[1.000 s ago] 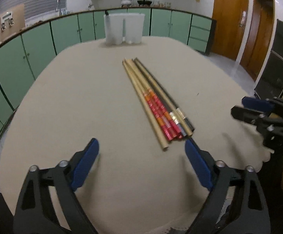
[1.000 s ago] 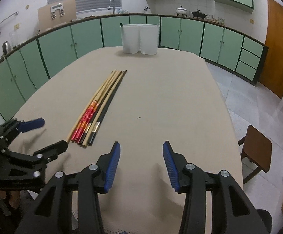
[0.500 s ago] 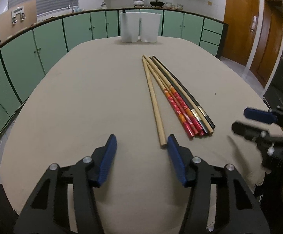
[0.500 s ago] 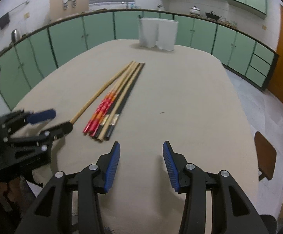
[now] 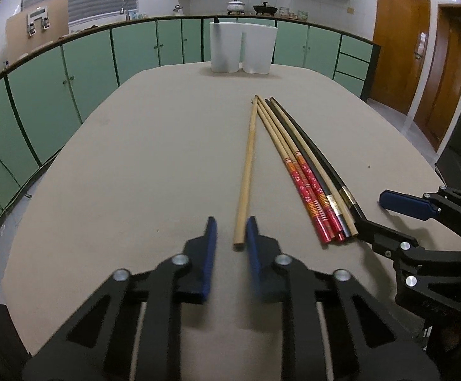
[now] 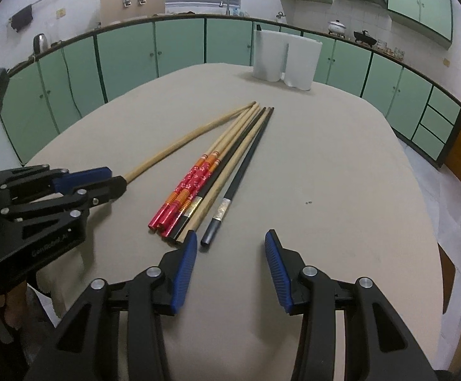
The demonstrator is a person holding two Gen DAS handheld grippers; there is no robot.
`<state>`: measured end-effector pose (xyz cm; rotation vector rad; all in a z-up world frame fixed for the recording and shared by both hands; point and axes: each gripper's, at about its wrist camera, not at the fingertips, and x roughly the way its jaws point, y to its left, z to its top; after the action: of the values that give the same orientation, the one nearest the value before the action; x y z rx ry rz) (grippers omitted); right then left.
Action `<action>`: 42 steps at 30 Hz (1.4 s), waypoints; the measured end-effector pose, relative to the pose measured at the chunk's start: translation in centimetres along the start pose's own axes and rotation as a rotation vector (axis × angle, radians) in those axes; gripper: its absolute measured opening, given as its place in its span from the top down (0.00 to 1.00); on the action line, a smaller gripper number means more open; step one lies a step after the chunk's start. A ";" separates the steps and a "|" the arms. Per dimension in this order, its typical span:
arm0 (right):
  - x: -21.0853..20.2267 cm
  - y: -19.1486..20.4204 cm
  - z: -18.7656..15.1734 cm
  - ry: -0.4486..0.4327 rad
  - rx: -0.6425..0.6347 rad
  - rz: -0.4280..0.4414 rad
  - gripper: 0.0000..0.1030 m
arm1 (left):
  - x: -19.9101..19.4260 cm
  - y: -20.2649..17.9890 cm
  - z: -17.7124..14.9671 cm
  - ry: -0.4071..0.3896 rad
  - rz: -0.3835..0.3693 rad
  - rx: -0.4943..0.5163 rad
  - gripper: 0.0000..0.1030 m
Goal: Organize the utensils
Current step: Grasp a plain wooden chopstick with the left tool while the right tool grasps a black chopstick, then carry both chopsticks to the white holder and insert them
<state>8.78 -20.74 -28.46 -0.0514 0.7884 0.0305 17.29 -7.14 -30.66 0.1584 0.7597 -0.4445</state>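
- The left hand-held gripper (image 5: 230, 236) has its blue pads narrowed around the near end of a plain wooden chopstick (image 5: 246, 171), which lies flat on the beige counter (image 5: 135, 174); actual contact cannot be made out.
- The right hand-held gripper (image 6: 230, 254) hovers with its jaws spread wide, gripping nothing.
- Just beside it lies a bundle of chopsticks (image 6: 205, 181), red-patterned, wooden and black.
- A white two-part utensil holder (image 5: 242, 47) stands at the counter's far end.
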 end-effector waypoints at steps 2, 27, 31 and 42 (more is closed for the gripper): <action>0.1 -0.1 0.1 -0.001 0.008 0.001 0.59 | 0.1 0.0 0.0 -0.001 -0.002 0.003 0.92; 0.0 -3.3 -0.6 -0.043 0.153 -0.081 0.93 | -0.4 1.8 -0.2 -0.010 0.042 -0.040 0.94; -1.4 -3.7 0.1 -0.049 0.177 -0.066 0.93 | -1.8 1.8 0.7 -0.019 0.030 -0.053 0.94; -9.2 -5.2 7.6 -0.143 0.187 -0.043 0.94 | -8.2 2.4 7.1 -0.107 -0.015 -0.066 0.94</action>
<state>7.93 -25.54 -16.41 0.1101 0.6443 -0.0792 17.63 -4.36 -19.88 0.0671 0.6697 -0.4381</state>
